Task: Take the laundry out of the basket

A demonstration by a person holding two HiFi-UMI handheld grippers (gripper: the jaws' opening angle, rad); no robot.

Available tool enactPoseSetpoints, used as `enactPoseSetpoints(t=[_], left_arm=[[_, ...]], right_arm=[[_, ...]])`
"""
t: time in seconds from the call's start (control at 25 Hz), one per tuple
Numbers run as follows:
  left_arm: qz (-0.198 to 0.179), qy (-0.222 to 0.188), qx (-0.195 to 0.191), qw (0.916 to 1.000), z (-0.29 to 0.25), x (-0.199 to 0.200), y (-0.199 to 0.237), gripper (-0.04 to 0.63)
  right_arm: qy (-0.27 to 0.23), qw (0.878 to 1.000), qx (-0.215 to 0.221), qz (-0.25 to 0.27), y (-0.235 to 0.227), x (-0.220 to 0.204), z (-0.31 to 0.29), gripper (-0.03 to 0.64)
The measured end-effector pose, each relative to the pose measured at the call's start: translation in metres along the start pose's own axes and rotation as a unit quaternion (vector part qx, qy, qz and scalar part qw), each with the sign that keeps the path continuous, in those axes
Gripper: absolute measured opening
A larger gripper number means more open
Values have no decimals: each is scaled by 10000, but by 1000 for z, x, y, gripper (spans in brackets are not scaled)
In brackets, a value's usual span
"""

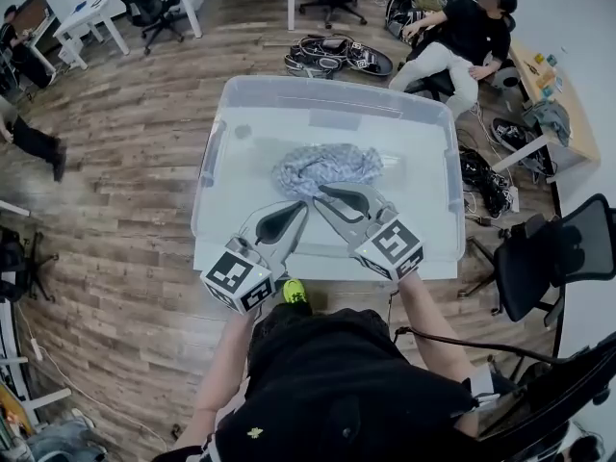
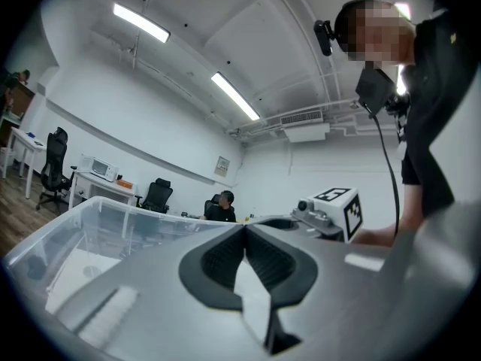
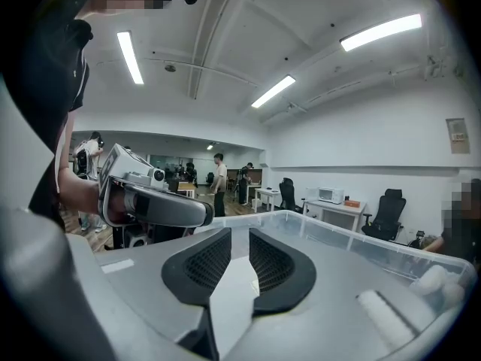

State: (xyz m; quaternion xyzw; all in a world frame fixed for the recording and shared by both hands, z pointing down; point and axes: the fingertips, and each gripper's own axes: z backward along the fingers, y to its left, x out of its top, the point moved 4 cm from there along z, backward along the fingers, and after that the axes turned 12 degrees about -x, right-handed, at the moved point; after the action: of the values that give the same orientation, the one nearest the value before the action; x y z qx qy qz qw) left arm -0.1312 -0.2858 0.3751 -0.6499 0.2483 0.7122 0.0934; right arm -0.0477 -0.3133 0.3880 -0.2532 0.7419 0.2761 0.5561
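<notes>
A clear plastic basket stands on the wood floor in front of me. One bundle of blue-and-white patterned laundry lies in its middle. Both grippers hover over the basket's near side, tips pointing at the bundle's near edge. My left gripper is shut with nothing in it; its tips meet in the left gripper view. My right gripper stands open by a narrow gap in the right gripper view, empty. The laundry is hidden in both gripper views; only the basket's clear wall shows.
A seated person is behind the basket at the back right, with coiled cables on the floor nearby. A black office chair stands to the right. Another person is at the far left.
</notes>
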Motion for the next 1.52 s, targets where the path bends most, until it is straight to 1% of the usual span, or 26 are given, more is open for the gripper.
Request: enactPoseSetpoints(t=[0.2,0.32,0.56,0.68,0.84,1.0,1.2,1.32,1.52], left_arm=[[23,57,-106,9999,0,-2,19,-5],[37,-22,-113,9999,-1,3,35,-5],[84,-114,-5,9999,-6,12,59,-5],[103,-222,24,9997,-12,20,63,-5],[72,-137,184,9997,-19,19,72,-5],[64,-215,290,9993,-25,21,83,-5],[124,-105,435,9989,-31,16,94,-5],[175,-120,495,9985,-34,12,103,-5],[216,-74,615,9978,-38,3,115,-5]], right_arm=[[270,9996,-17,-10,-8,-14,-28,107],[512,9987,7,67,-14,-26,-43,124],[833,9964,124,14,-25,-41,-60,135],[969,9951,218,-25,-33,-49,-65,138],[1155,9928,301,-55,-44,-65,-77,147],[1392,9895,381,-48,-55,-90,-91,162],[1713,9841,447,107,-69,-124,-108,200],[1850,9817,443,129,-80,-145,-122,215],[2102,9761,559,-6,-89,-178,-136,259]])
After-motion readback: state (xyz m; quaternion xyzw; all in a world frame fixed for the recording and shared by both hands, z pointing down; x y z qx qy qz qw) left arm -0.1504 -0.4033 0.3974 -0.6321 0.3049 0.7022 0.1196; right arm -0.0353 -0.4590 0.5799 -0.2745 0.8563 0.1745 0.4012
